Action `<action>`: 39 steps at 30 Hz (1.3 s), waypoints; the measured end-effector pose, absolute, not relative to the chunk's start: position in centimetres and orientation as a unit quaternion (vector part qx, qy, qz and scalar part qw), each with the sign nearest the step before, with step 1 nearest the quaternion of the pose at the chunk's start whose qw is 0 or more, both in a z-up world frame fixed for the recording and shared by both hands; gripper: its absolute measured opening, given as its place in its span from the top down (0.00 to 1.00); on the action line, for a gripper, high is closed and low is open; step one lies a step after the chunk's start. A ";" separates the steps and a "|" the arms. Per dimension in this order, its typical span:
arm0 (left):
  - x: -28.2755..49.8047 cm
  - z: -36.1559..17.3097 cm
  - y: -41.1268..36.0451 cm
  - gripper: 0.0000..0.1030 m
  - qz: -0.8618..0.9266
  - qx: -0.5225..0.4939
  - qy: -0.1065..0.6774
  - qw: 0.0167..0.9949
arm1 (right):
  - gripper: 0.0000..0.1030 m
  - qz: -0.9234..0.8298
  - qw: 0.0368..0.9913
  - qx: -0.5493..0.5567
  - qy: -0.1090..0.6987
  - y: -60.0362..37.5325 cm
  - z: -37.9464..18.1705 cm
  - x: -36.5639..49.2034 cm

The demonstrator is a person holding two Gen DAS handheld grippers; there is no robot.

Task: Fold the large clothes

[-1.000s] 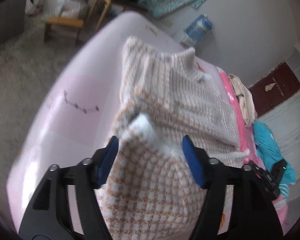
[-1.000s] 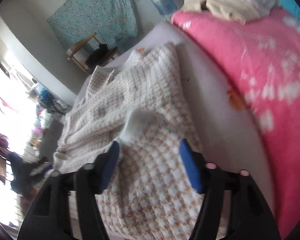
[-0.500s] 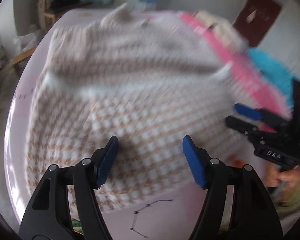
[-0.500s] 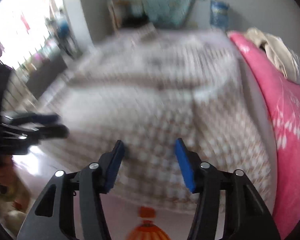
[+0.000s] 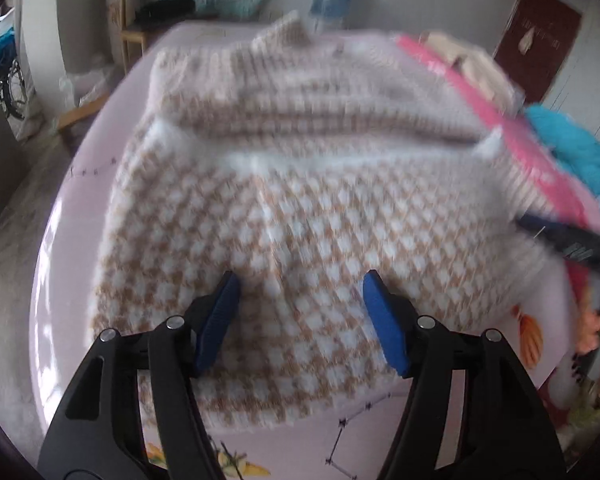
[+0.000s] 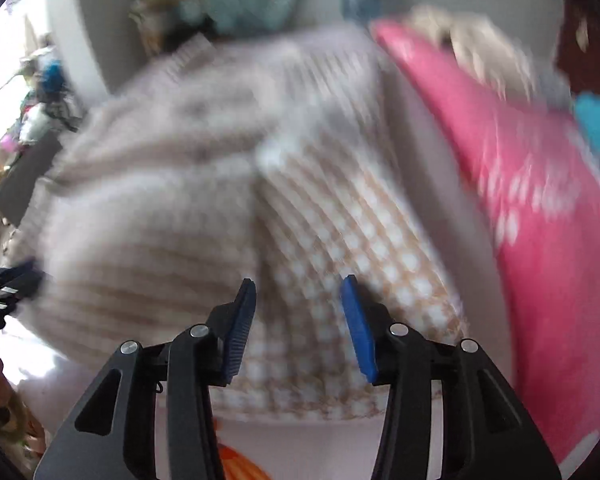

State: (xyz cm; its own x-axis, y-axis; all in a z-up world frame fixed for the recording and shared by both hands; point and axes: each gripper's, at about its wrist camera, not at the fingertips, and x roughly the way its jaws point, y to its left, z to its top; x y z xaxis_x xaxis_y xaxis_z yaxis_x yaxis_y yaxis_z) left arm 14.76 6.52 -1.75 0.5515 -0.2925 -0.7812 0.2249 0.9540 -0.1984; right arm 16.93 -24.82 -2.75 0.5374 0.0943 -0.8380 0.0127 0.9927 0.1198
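A beige-and-white checked knit sweater (image 5: 300, 184) lies on the pale pink bed sheet (image 5: 80, 240), its sleeves folded across the body and its collar at the far end. My left gripper (image 5: 300, 280) hovers open over the near hem, nothing between its blue pads. In the right wrist view the same sweater (image 6: 204, 200) is blurred. My right gripper (image 6: 299, 282) hangs over its near right part, jaws closing, with no cloth pinched between them. The right gripper (image 5: 572, 240) also shows at the left view's right edge, held by a hand (image 5: 596, 324).
A pink blanket (image 6: 540, 184) with white flecks runs along the bed's right side, with cream clothes (image 5: 468, 56) and a turquoise cloth (image 5: 572, 148) on it. A wooden chair (image 5: 140, 32) and a dark door (image 5: 536, 40) stand beyond the bed.
Both grippers drew back from the white sleeve cuffs toward the near hem, and the views turned to face the whole sweater. The right jaws stand narrower than before.
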 end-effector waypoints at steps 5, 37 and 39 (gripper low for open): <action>13.2 -0.3 8.2 0.40 -0.155 -0.078 0.447 0.878 | 0.51 0.043 0.875 0.098 0.472 -26.3 -0.9 15.1; 10.4 -3.4 12.9 0.78 -0.053 -0.249 0.403 0.879 | 0.71 -0.025 0.874 0.285 0.392 -31.3 -3.4 13.7; 9.9 -2.0 12.5 0.86 -0.052 -0.215 0.388 0.895 | 0.78 -0.028 0.885 0.270 0.378 -31.1 -2.0 13.4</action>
